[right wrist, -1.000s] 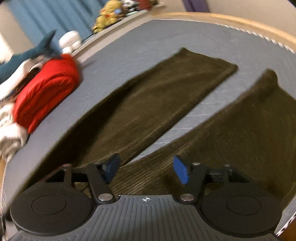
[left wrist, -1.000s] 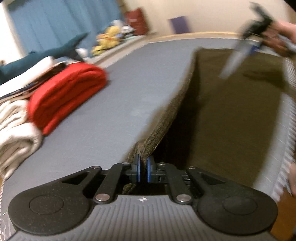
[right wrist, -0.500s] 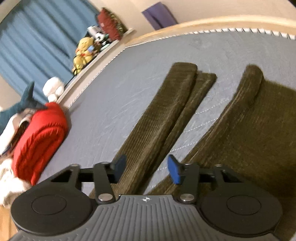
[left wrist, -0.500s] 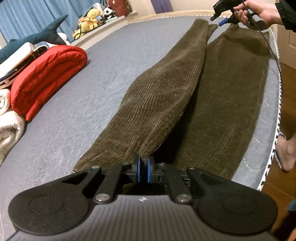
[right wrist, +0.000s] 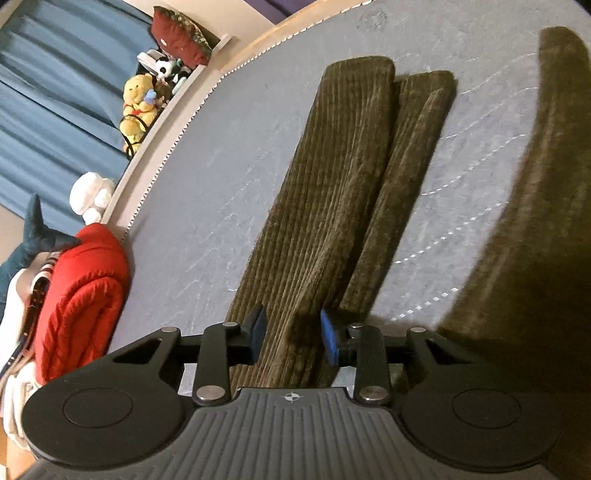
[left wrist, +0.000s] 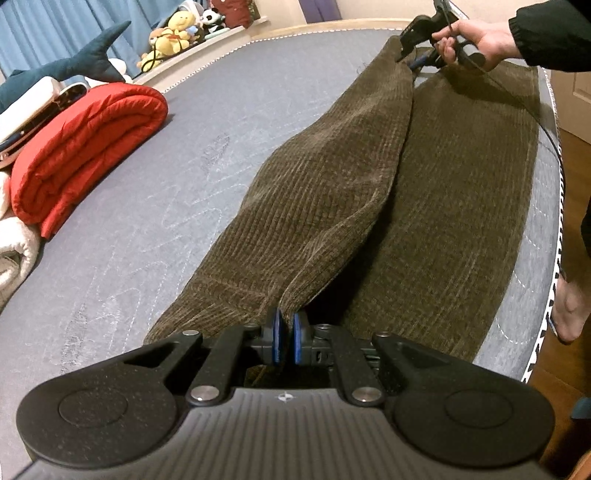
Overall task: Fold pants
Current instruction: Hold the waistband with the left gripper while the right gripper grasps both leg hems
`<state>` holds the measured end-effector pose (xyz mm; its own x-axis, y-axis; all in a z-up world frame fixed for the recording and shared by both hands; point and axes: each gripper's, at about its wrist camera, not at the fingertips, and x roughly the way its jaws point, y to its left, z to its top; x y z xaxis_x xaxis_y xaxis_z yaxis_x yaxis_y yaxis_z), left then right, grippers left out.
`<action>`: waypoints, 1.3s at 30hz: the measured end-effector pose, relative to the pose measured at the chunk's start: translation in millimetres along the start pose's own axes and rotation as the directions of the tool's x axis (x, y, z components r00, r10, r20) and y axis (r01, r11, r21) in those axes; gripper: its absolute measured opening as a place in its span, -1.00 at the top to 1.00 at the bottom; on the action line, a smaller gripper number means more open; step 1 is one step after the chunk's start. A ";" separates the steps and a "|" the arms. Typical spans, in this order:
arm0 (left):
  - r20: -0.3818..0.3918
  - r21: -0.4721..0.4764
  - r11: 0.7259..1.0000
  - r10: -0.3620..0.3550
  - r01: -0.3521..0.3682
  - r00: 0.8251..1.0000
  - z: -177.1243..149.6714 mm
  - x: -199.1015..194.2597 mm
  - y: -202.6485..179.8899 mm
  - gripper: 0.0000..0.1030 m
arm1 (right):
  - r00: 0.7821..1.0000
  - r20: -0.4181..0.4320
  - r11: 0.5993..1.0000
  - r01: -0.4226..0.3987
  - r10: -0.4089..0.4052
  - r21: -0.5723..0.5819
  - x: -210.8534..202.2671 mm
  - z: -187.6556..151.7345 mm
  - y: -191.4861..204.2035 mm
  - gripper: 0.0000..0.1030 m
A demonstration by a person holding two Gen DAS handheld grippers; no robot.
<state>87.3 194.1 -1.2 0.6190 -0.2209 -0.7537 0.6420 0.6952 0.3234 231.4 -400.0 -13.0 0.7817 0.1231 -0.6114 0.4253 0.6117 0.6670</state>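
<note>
1. Olive-brown corduroy pants (left wrist: 325,192) lie lengthwise on the grey mattress (left wrist: 155,177), running from the near edge toward the far end.
2. Left gripper (left wrist: 286,332) at the near end: blue pads pressed together on a pinched fold of the pants' fabric.
3. From that pinch, one layer of cloth rises slightly and lies over the left half of the garment; the right half lies flat near the mattress's right edge.
4. Right gripper (right wrist: 291,334) at the far end, held in the person's hand (left wrist: 476,40): jaws have just been closing, part open, with a ridge of corduroy between the pads; pads not clearly pressing on it.
5. In the right wrist view, pants (right wrist: 343,192) stretch away as two overlapping strips, a darker mass of cloth at right.
6. Rolled red blanket (left wrist: 81,147) at the mattress's left side, white bedding (left wrist: 14,251) just beside it.
7. Plush toys (left wrist: 173,33) on the far ledge before blue curtains (left wrist: 55,29).
</note>
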 end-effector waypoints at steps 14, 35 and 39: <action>0.001 -0.008 1.000 0.024 -0.024 1.000 0.7 1.1 -5.2 0.85 | 0.992 0.068 0.994 0.108 -0.108 0.012 6.6 -5.3 4.7 0.39; 0.067 -0.043 0.996 0.078 -0.075 0.995 -11.1 -21.2 7.6 0.87 | 0.983 0.182 0.978 0.053 -0.016 -0.203 -96.2 1.5 50.4 0.94; 0.096 -0.066 0.995 0.084 -0.078 0.992 -24.3 -44.4 22.1 0.87 | 0.981 0.192 0.957 0.058 -0.003 -0.283 -145.3 -6.3 55.4 0.95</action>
<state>63.0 236.0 25.5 0.7111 -0.2264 -0.6656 0.5607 0.7538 0.3426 138.6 -379.0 110.1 0.8536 -0.0313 -0.5199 0.3235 0.8142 0.4821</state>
